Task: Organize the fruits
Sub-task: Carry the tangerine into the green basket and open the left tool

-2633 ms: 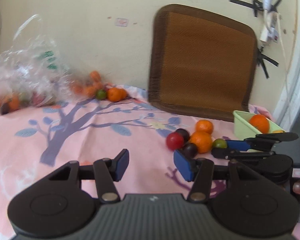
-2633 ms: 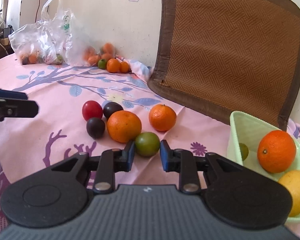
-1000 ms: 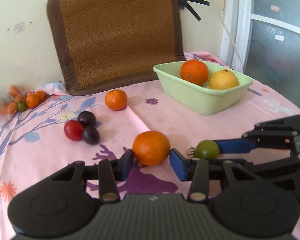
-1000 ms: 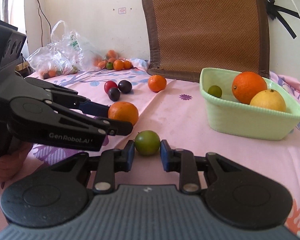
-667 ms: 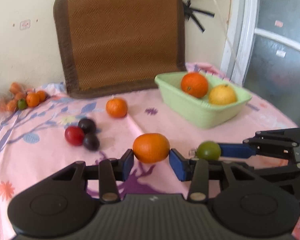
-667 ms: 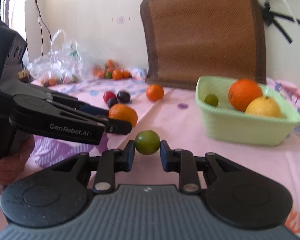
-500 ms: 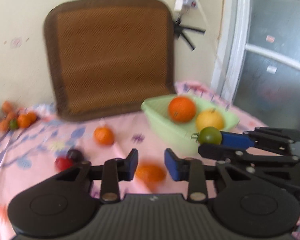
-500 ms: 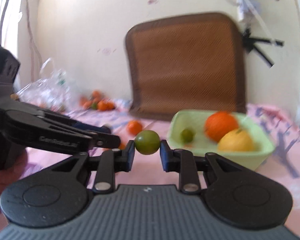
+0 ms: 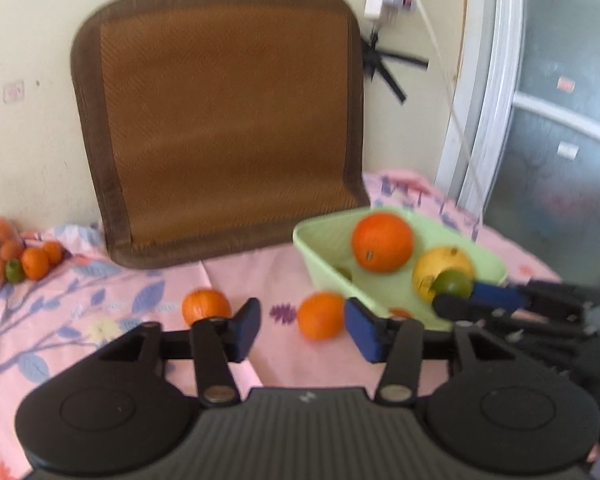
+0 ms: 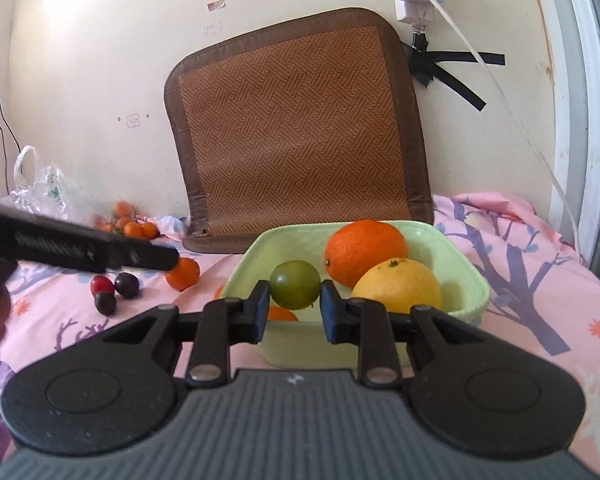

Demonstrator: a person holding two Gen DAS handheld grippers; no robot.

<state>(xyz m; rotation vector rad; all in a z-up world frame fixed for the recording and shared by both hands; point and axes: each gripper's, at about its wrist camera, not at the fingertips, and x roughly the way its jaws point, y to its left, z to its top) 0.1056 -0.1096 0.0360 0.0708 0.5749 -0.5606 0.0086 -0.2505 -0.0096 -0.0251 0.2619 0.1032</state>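
Observation:
My right gripper [image 10: 294, 308] is shut on a small green fruit [image 10: 295, 290] and holds it over the near edge of the light green bowl [image 10: 466, 276]. The bowl holds a big orange [image 10: 364, 252] and a yellow fruit [image 10: 400, 286]. My left gripper [image 9: 302, 330] is open and empty, raised above the pink cloth. An orange [image 9: 320, 316] lies on the cloth beyond its fingers, against the bowl [image 9: 324, 248]. The right gripper [image 9: 450, 294] with the green fruit [image 9: 452, 284] shows at the bowl's right in the left wrist view.
A second orange [image 9: 204, 306] lies to the left. A red fruit [image 10: 102, 285] and two dark plums [image 10: 126, 285] lie on the cloth. A pile of small oranges [image 9: 28, 260] and a plastic bag [image 10: 44, 192] sit far left. A brown woven mat [image 10: 296, 132] leans on the wall.
The orange has left my left gripper and now lies on the cloth by the bowl; the left jaws opened wider. My right gripper carried the green fruit up and over the bowl.

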